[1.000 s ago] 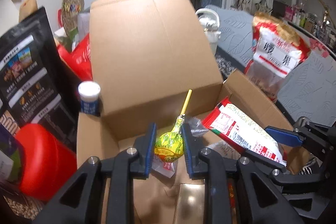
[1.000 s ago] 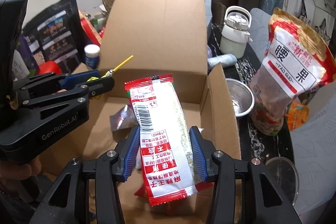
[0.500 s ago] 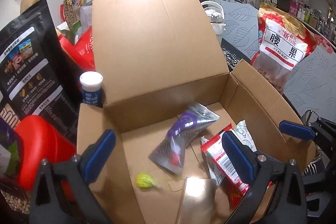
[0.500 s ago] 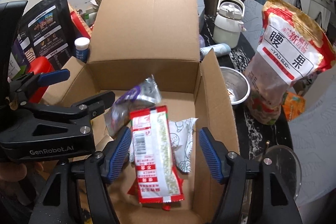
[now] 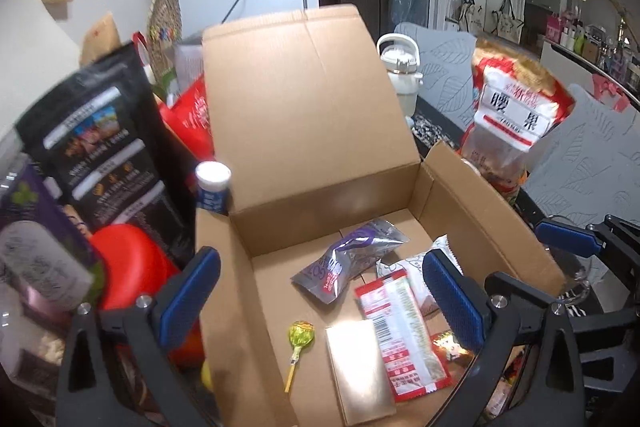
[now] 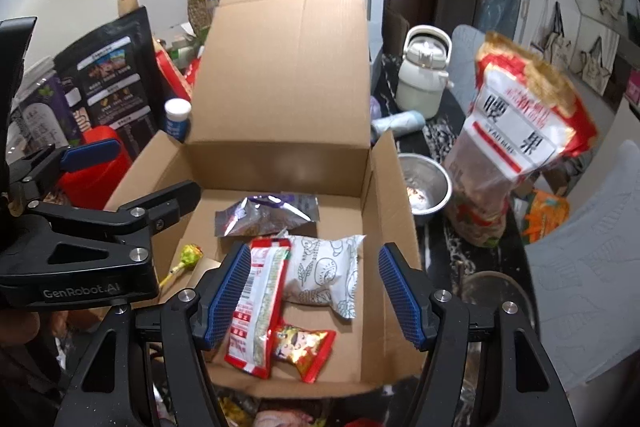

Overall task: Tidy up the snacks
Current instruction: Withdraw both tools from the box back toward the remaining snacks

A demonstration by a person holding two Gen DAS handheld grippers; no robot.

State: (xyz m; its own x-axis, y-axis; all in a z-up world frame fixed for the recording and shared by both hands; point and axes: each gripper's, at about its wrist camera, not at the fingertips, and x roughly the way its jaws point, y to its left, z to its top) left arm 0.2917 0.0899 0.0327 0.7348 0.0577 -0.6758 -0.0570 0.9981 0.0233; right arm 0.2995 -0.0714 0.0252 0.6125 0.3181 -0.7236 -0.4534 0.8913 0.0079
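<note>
An open cardboard box [image 5: 472, 195] [image 6: 380, 187] holds the snacks. Inside lie a green lollipop [image 5: 301, 334] [image 6: 191, 254], a long red-and-white packet [image 5: 404, 331] [image 6: 260, 299], a silver-purple pouch [image 5: 348, 263] [image 6: 264, 215], a white patterned pouch [image 6: 328, 273], a small red packet [image 6: 306, 347] and a gold card [image 5: 360, 371]. My left gripper [image 5: 320, 299] is open and empty above the box's near left side. My right gripper [image 6: 314, 295] is open and empty above the box's near edge.
A black bag [image 5: 104, 163], a red container [image 5: 128, 267] and a small blue-and-white bottle [image 5: 212, 187] stand left of the box. A large red nut bag [image 6: 516, 135], a steel bowl [image 6: 424, 187] and a white kettle [image 6: 424, 75] stand to the right.
Both grippers opened and let go. The lollipop and the long red-and-white packet dropped into the box and now lie on its floor. Both grippers have drawn back slightly.
</note>
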